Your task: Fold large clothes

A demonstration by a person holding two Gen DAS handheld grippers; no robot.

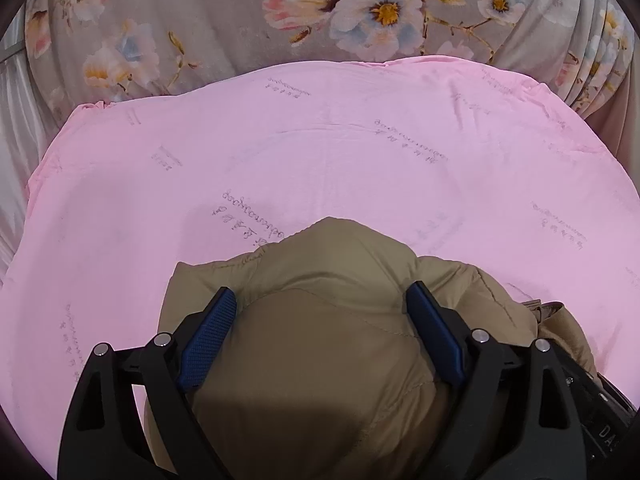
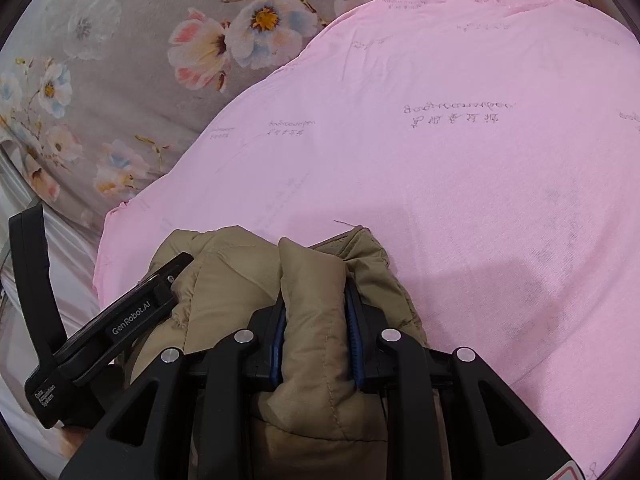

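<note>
A tan quilted puffer jacket (image 1: 320,320) lies bunched on a pink sheet (image 1: 320,152) on the bed. My left gripper (image 1: 320,300) is wide open, its blue-padded fingers (image 1: 218,320) straddling a puffy fold of the jacket. In the right wrist view the jacket (image 2: 224,280) fills the lower middle. My right gripper (image 2: 316,312) is shut on a thick fold of the jacket, the pads pressed into the fabric. The left gripper's black body (image 2: 120,320) lies to the left against the jacket.
A grey floral bedcover (image 1: 200,20) lies beyond the pink sheet, also in the right wrist view (image 2: 120,80). The pink sheet (image 2: 480,160) stretches far right. Pale fabric (image 2: 60,280) hangs at the bed's left edge.
</note>
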